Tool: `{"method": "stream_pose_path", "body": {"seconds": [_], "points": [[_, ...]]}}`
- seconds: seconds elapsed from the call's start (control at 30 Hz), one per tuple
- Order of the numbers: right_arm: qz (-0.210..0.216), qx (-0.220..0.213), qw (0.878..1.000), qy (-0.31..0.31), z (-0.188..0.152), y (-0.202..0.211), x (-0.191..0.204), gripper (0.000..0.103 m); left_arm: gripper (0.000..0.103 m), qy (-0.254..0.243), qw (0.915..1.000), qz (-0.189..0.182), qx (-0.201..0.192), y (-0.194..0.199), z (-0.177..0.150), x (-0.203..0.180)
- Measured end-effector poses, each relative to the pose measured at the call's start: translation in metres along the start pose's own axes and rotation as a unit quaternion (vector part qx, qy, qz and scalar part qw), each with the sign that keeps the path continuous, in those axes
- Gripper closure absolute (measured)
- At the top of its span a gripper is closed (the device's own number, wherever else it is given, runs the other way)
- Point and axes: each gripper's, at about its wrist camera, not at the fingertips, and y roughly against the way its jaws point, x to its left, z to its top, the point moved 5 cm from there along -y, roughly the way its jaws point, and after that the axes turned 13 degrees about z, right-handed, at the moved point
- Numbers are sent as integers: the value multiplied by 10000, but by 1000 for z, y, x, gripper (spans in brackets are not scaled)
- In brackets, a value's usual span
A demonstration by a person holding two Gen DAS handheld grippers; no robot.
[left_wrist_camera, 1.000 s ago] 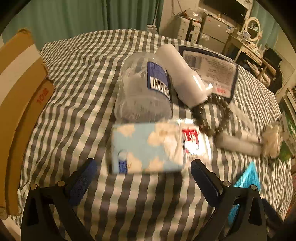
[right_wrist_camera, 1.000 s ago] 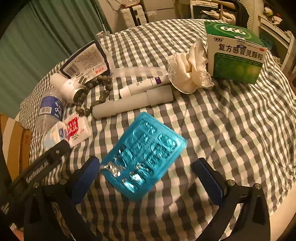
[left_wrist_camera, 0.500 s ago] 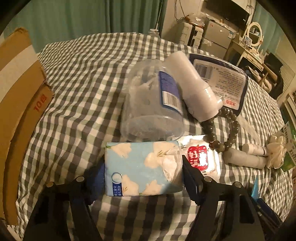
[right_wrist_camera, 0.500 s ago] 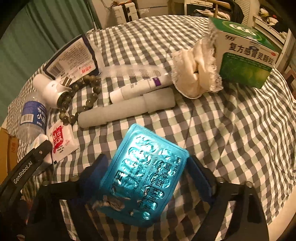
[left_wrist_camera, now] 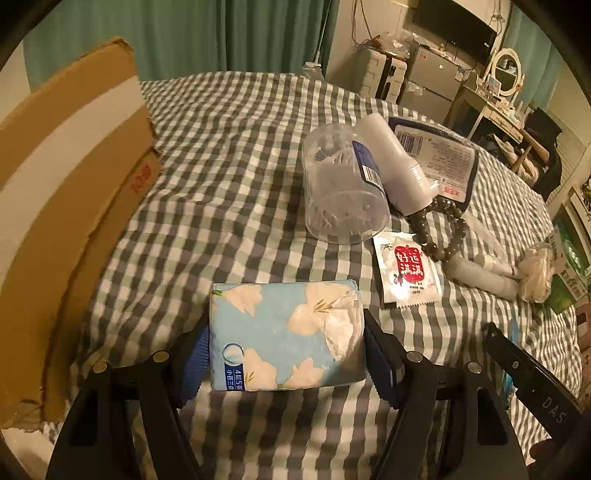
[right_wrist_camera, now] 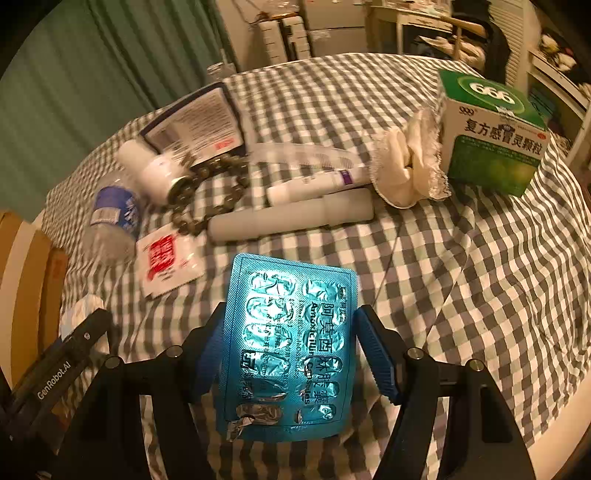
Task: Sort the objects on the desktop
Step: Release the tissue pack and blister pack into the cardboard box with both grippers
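At the bottom centre of the left wrist view, the left gripper (left_wrist_camera: pixel 286 356) pinches a pale blue tissue pack (left_wrist_camera: pixel 284 338) printed with white flowers, its blue pads (left_wrist_camera: pixel 195 360) pressed against both short ends and the jaws set wide to take the pack's full width. At the far left of that frame a cardboard box (left_wrist_camera: pixel 70 206) stands against the checked tablecloth (left_wrist_camera: pixel 229 158); right of centre a clear plastic bottle (left_wrist_camera: pixel 341 188) lies on its side, touching a white bottle (left_wrist_camera: pixel 397 166), with a bead bracelet (left_wrist_camera: pixel 441 229) and a red-and-white sachet (left_wrist_camera: pixel 406 273) just below them. In the right wrist view, the right gripper (right_wrist_camera: pixel 286 363) at the bottom centre has a teal blister pack (right_wrist_camera: pixel 290 350) between its jaws, which are closing (the left pad meets the foil edge, while the right pad looks to stand just off it). Across the upper part of this frame, from left to right, lie a dark-edged packet with printed text (right_wrist_camera: pixel 195 123), a white tube (right_wrist_camera: pixel 314 184), a grey cylinder (right_wrist_camera: pixel 291 216), a cream lace scrunchie (right_wrist_camera: pixel 408 168) and a green medicine box (right_wrist_camera: pixel 493 131). Green curtains (right_wrist_camera: pixel 110 66) hang in the upper left, and white cabinets (right_wrist_camera: pixel 291 33) stand beyond the table at the top.
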Motion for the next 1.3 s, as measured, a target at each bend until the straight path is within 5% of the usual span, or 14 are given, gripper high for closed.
{"method": "stream_pose_path", "body": {"seconds": [0.6, 1.0, 1.3], "points": [[507, -223, 9973, 483, -28, 55, 68, 35, 28, 254, 9984, -87, -504, 79, 15, 56], [978, -434, 9842, 1414, -27, 89, 191, 36, 28, 606, 9948, -152, -802, 120, 38, 138], [1377, -320, 9679, 2077, -15, 81, 299, 36, 28, 696, 9905, 467, -1091, 123, 66, 222]]}}
